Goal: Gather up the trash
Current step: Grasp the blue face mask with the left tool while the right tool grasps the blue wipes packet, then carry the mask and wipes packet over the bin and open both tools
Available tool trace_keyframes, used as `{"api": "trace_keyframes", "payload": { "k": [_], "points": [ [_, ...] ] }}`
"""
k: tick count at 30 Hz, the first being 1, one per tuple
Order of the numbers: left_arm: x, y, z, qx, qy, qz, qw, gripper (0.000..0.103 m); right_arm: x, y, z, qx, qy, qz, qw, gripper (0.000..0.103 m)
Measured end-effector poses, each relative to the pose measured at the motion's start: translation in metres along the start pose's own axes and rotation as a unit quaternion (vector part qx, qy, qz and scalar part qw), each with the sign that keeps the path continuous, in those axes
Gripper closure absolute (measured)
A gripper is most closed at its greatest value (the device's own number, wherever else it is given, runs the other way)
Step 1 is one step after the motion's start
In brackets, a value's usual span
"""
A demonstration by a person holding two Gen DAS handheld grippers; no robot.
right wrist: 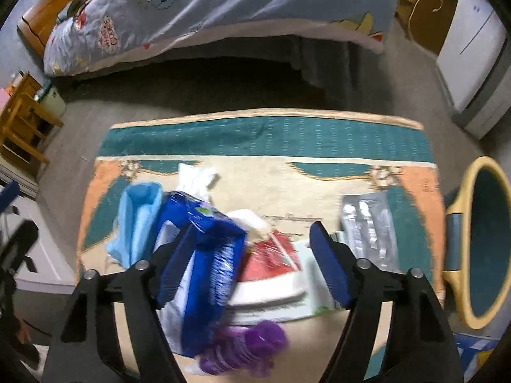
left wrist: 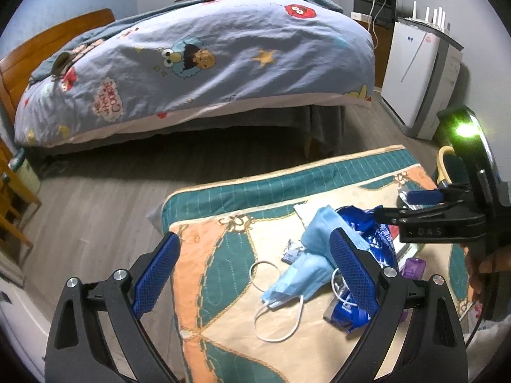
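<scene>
Trash lies on a quilted table cover (left wrist: 223, 274). In the left wrist view a light blue face mask (left wrist: 306, 265) lies beside a blue plastic wrapper (left wrist: 370, 233). My left gripper (left wrist: 255, 271) is open and empty, its jaws wide above the mask. My right gripper (left wrist: 396, 207) comes in from the right. In the right wrist view my right gripper (right wrist: 249, 255) is open over the pile: the blue wrapper (right wrist: 204, 255), a red and white packet (right wrist: 271, 265), a silver foil pack (right wrist: 367, 233), a purple item (right wrist: 246, 348) and the mask (right wrist: 137, 220).
A bed with a cartoon duvet (left wrist: 198, 63) stands beyond the table. A white appliance (left wrist: 415, 73) is at the right wall. A yellow-rimmed green bin (right wrist: 482, 242) sits right of the table. Wooden furniture (right wrist: 22, 121) stands at the left.
</scene>
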State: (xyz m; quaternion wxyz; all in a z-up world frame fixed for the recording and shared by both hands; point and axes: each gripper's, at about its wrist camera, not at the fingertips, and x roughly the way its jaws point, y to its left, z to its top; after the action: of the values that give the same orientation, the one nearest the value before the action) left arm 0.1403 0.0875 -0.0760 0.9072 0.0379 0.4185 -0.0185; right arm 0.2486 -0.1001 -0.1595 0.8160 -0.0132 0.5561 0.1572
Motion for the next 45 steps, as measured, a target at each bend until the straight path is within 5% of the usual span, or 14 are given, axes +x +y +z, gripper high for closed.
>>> {"api": "trace_keyframes", "payload": {
  "k": [5, 8, 22, 26, 37, 40, 45],
  "points": [
    [0.003, -0.005, 0.000, 0.006, 0.004, -0.002, 1.0000, 0.009, 0.016, 0.006, 0.003, 0.005, 0.024, 0.050, 0.998, 0.068],
    [0.006, -0.009, -0.001, 0.013, 0.008, -0.002, 0.9999, 0.009, 0.011, 0.005, 0.003, 0.010, 0.025, 0.061, 0.998, 0.074],
    [0.037, -0.037, 0.000, 0.022, 0.049, -0.028, 0.9982, 0.010, -0.065, -0.031, 0.010, 0.013, -0.037, 0.068, 0.997, 0.075],
    [0.053, -0.042, -0.003, 0.008, 0.078, -0.054, 0.9955, 0.021, -0.075, -0.044, 0.009, 0.007, -0.044, 0.048, 0.998, 0.075],
    [0.075, -0.083, -0.006, 0.036, 0.106, -0.089, 0.9898, 0.028, -0.114, -0.094, 0.005, 0.039, -0.089, 0.033, 0.995, 0.075],
    [0.084, -0.099, -0.009, 0.057, 0.123, -0.093, 0.9865, 0.038, -0.119, -0.108, 0.004, 0.053, -0.093, 0.035, 0.994, 0.075],
    [0.098, -0.113, -0.015, 0.065, 0.153, -0.079, 0.9829, 0.080, -0.125, -0.125, -0.001, 0.060, -0.099, 0.031, 0.993, 0.075]
  ]
}}
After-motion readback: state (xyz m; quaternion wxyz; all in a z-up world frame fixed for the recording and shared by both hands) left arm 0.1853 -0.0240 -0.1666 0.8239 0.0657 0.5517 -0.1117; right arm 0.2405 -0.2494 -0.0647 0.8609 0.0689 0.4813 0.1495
